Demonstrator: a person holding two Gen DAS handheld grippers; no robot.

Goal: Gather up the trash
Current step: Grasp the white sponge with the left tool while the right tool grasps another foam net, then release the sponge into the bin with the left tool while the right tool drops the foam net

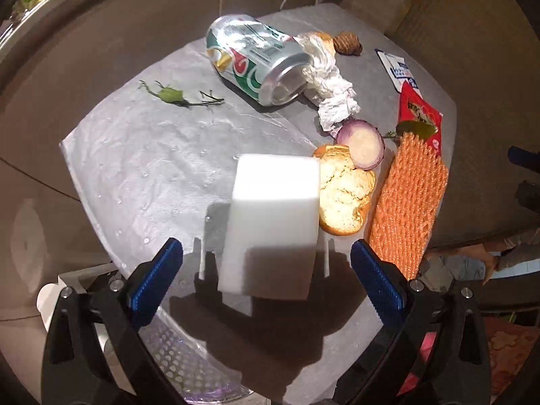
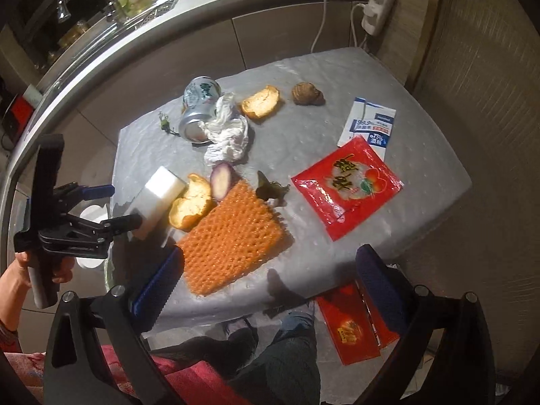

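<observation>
- The left gripper (image 1: 266,280) is seen wide open at the bottom of the left wrist view; the white foam block (image 1: 273,219) lies between its blue pads, but no pad touches it, so nothing is held.
- The long axis of the block runs up the frame, along the fingers, so the jaws are judged to be set across its short width. The left hand is clearly the nearer one.
- Touching the block's right side is a bread piece (image 1: 344,195), and just above that a cut onion half (image 1: 361,143); these can be caught by the right finger.
- Further right an orange foam net (image 1: 408,199) is laid.
- In the upper middle a drink can (image 1: 256,59) lies on its side with crumpled tissue (image 1: 334,98) at its mouth.
- The right gripper (image 2: 266,287) is also fully open and empty, over the near edge of the table (image 2: 422,155), with the red sachet (image 2: 347,189) ahead.
</observation>
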